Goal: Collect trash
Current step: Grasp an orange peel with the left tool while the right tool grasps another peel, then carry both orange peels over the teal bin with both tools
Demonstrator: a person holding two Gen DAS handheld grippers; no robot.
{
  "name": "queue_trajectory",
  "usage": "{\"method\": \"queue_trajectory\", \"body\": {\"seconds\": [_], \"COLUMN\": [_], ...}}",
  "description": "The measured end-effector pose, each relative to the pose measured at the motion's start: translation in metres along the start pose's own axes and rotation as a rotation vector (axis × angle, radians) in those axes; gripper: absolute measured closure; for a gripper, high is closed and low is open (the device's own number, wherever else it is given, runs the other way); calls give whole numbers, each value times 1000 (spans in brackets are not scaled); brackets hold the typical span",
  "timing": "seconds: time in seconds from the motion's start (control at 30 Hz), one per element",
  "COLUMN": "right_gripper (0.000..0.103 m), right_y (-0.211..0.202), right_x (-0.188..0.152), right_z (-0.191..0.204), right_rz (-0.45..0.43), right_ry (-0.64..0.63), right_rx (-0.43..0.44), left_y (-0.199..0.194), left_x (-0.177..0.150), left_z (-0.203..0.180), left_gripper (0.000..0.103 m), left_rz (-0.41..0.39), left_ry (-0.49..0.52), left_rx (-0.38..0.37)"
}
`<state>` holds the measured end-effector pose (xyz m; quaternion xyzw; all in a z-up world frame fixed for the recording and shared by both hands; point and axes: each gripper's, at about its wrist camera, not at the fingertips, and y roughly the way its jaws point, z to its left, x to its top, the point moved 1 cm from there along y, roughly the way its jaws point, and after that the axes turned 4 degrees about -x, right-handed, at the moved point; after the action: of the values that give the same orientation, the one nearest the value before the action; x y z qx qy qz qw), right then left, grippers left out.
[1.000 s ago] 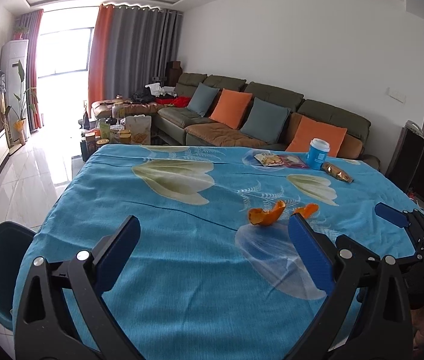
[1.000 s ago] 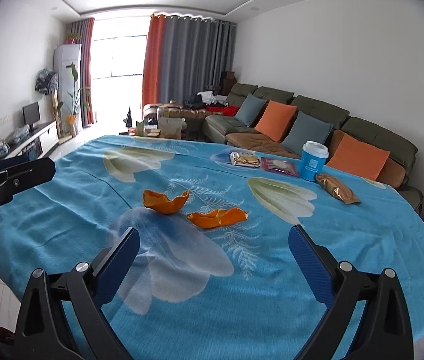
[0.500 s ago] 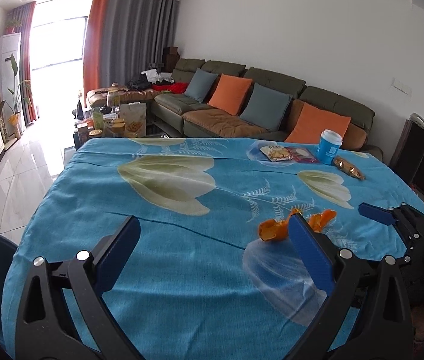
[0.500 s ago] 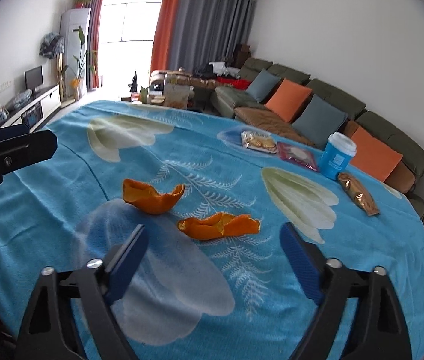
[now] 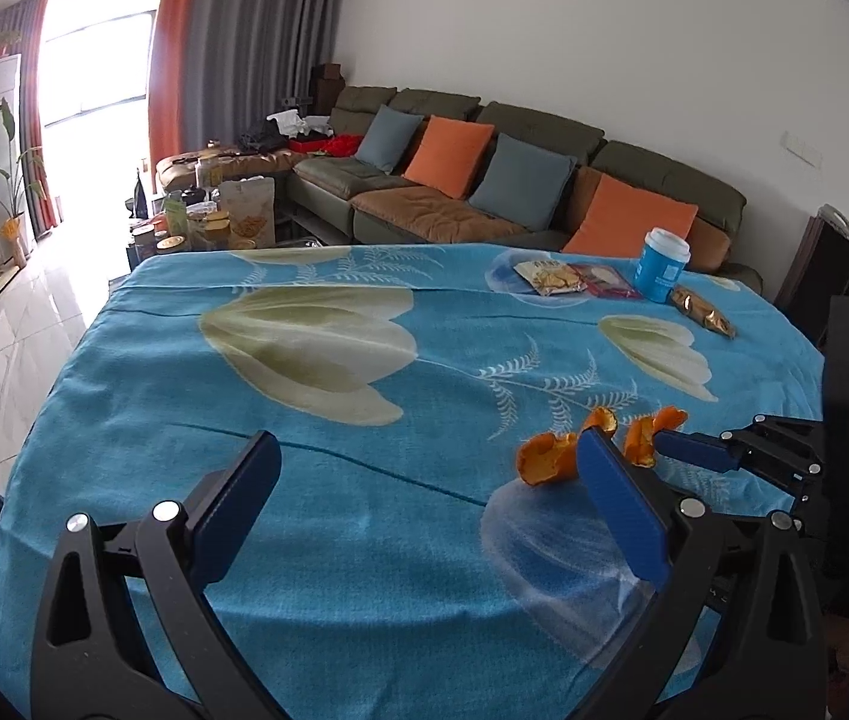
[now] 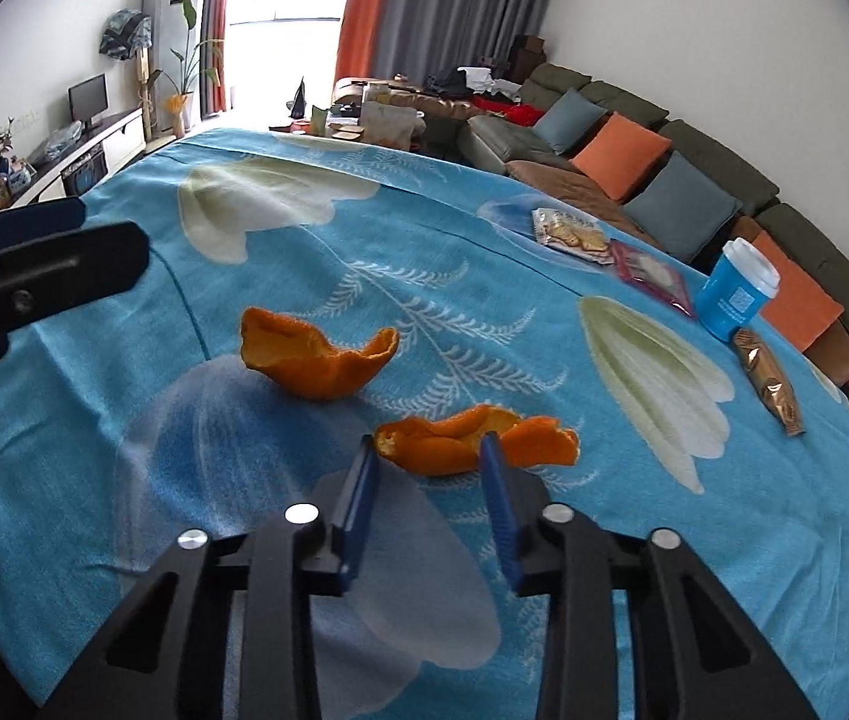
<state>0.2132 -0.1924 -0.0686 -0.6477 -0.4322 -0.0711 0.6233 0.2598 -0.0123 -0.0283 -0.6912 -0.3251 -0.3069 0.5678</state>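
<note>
From the left wrist, the left gripper (image 5: 424,483) is seen with its flat blue pads wide apart above the woven blue floral tablecloth (image 5: 316,480), nothing between them.

From the right wrist, the right gripper (image 6: 429,462) has just been narrowing around the near end of a curled, ragged orange peel (image 6: 472,438); whether it is pinched cannot be told, and a second cupped peel (image 6: 316,357) lies just beyond.
</note>
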Motion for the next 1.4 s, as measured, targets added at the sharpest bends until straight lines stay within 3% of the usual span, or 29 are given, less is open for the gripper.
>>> {"method": "queue_trajectory", "body": {"seconds": [0.27, 0.63, 0.7, 0.93, 1.03, 1.07, 1.17, 1.4], "right_gripper": [93, 94, 94, 94, 94, 94, 94, 94], "right_y": [-5, -24, -26, -31, -34, -34, -38, -51], "right_x": [-1, -12, -14, -18, -18, -18, -20, -20], "right_z": [-16, -56, -58, -63, -64, -64, -65, -61], "right_rz": [-24, -61, -64, -79, -88, -90, -100, -131], "right_ry": [75, 220, 230, 255, 259, 260, 267, 260], "right_rx": [60, 55, 56, 65, 65, 65, 65, 67], "left_y": [23, 69, 76, 86, 86, 86, 85, 64], "left_x": [3, 0, 0, -1, -2, -1, -2, 0], "left_z": [-18, -38, -40, -44, -45, -47, -49, -43], "left_gripper": [6, 8, 21, 47, 62, 73, 81, 85], "left_rz": [58, 213, 230, 254, 255, 256, 250, 187], "left_ry": [41, 25, 19, 19, 27, 33, 39, 29], "left_rx": [-42, -147, -159, -168, -185, -195, -201, -202]}}
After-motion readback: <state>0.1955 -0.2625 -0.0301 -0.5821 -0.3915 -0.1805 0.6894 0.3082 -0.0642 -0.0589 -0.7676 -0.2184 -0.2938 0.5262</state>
